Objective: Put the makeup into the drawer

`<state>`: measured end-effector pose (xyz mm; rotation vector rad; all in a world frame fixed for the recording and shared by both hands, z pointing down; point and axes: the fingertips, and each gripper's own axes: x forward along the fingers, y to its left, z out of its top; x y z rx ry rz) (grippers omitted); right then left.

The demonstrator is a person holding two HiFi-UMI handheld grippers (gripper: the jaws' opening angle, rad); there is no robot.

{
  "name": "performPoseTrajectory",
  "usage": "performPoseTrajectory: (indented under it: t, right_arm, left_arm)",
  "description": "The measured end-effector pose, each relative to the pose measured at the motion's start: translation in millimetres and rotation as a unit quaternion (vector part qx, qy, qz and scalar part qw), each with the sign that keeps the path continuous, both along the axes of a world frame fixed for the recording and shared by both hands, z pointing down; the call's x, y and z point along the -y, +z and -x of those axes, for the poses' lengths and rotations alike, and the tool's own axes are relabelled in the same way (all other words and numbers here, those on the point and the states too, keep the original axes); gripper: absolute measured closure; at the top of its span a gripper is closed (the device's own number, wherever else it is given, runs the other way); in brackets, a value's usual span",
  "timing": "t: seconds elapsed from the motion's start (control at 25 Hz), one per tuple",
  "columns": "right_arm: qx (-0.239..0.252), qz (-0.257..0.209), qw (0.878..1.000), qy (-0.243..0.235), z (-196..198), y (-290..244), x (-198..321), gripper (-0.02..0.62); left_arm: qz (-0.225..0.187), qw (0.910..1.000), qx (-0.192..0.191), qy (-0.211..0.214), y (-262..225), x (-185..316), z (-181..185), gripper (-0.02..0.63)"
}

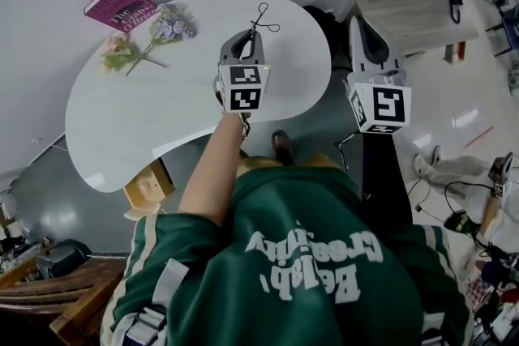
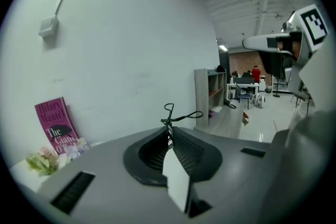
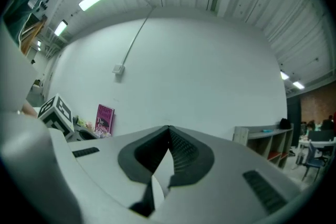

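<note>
A thin black makeup tool with looped handles, like an eyelash curler [image 1: 259, 15], sticks out past the tips of my left gripper [image 1: 252, 33], above the white table [image 1: 146, 126]. In the left gripper view the jaws of that gripper [image 2: 168, 124] are shut on the tool [image 2: 176, 114], whose loops stand up beyond them. My right gripper [image 1: 355, 20] hangs to the right, off the table's edge. Its jaws meet at the tips [image 3: 168, 127] with nothing between them.
A magenta book [image 1: 122, 4] and a small bunch of flowers [image 1: 158, 35] lie at the table's far left. A light wooden piece [image 1: 150, 186] shows under the table's near edge. A grey shelf unit [image 1: 422, 0] stands at the right.
</note>
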<state>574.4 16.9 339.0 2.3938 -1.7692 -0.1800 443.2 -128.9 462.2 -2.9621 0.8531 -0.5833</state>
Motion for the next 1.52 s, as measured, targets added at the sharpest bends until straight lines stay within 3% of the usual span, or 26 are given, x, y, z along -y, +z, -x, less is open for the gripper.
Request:
performPoseTrajectory:
  t: [0.2, 0.36, 0.56, 0.72, 1.16, 1.52]
  right_arm:
    - [-0.004, -0.017, 0.999, -0.034, 22.4, -20.5, 33.3, 0.586]
    - [-0.012, -0.030, 0.998, -0.059, 41.0, -33.5, 51.2, 0.586]
    - [-0.011, -0.032, 0.995, -0.089, 63.0, -34.1, 71.5, 0.586]
    - [-0.009, -0.030, 0.992, -0.121, 97.1, -33.6, 93.7, 0.586]
    - [-0.007, -0.021, 0.966, -0.256, 269.4, -32.0, 180.6, 0.586]
    - [-0.004, -0.022, 0.923, -0.384, 454.9, -31.1, 233.7, 0.586]
  left_arm:
    - [-0.046, 0.9968, -0.059, -0.029, -81.1, 23.3, 32.3, 0.566]
    - [-0.091, 0.9884, -0.112, -0.046, -141.3, 20.5, 61.6, 0.566]
    - [-0.104, 0.9846, -0.128, -0.058, -154.5, 20.1, 84.1, 0.566]
    - [-0.111, 0.9816, -0.133, -0.080, -157.5, 26.7, 122.8, 0.566]
    - [-0.123, 0.9618, -0.119, -0.213, -160.9, 68.1, 311.8, 0.566]
    - [-0.136, 0.9270, -0.102, -0.334, -162.7, 72.1, 495.4, 0.566]
